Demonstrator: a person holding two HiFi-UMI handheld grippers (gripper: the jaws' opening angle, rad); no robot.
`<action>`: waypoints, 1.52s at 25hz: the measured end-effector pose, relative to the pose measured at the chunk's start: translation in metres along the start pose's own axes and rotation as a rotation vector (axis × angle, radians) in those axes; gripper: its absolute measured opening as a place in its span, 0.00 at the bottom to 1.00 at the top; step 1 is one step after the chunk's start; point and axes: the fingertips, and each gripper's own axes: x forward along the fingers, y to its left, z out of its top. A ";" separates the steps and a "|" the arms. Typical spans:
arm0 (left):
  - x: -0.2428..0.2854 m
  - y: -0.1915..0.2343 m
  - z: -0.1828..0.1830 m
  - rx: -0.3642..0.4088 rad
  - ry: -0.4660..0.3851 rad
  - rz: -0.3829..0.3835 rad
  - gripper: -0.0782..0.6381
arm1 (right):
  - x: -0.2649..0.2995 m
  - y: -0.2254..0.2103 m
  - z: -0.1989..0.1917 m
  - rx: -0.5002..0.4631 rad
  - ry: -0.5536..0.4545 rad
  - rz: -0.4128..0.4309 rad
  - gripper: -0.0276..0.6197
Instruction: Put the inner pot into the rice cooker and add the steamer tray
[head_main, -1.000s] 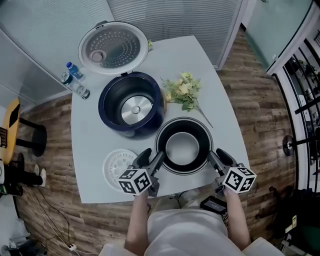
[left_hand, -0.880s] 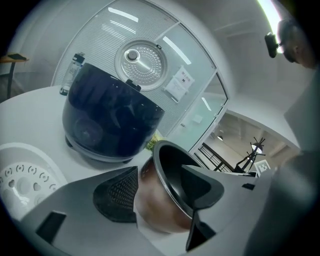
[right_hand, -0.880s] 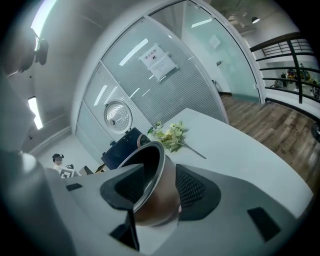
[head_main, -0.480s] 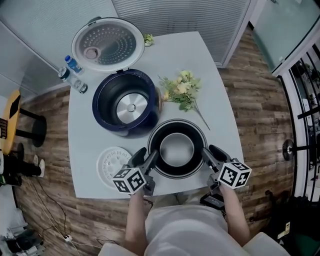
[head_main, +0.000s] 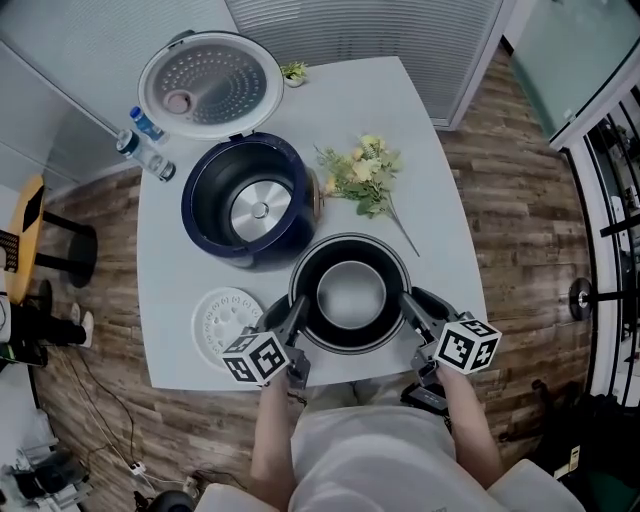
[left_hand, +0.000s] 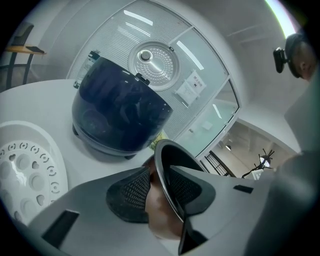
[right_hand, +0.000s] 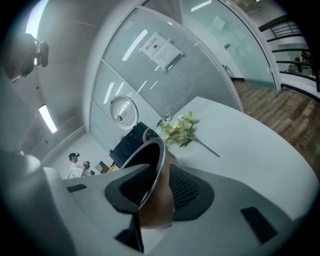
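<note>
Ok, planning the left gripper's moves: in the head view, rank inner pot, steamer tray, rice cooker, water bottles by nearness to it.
1. Inner pot: rim between the left gripper's fingers, which have just been closing on it.
2. Steamer tray: on the table, just left.
3. Rice cooker: farther back, open.
4. Water bottles: far back left table edge.

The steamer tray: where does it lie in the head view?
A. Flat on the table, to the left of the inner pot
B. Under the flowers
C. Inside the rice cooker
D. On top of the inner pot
A: the white steamer tray lies flat on the table, left of the inner pot. The open rice cooker shows only its bare metal bottom.
</note>
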 end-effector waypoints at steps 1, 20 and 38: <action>0.000 0.000 0.000 -0.005 0.002 0.000 0.28 | 0.001 0.003 0.000 -0.010 0.000 0.008 0.21; -0.005 0.002 0.001 -0.018 0.005 0.006 0.25 | -0.001 0.009 -0.004 0.036 0.004 0.002 0.15; -0.006 -0.022 0.022 0.005 -0.007 -0.040 0.20 | -0.015 0.021 0.031 0.008 -0.088 0.015 0.12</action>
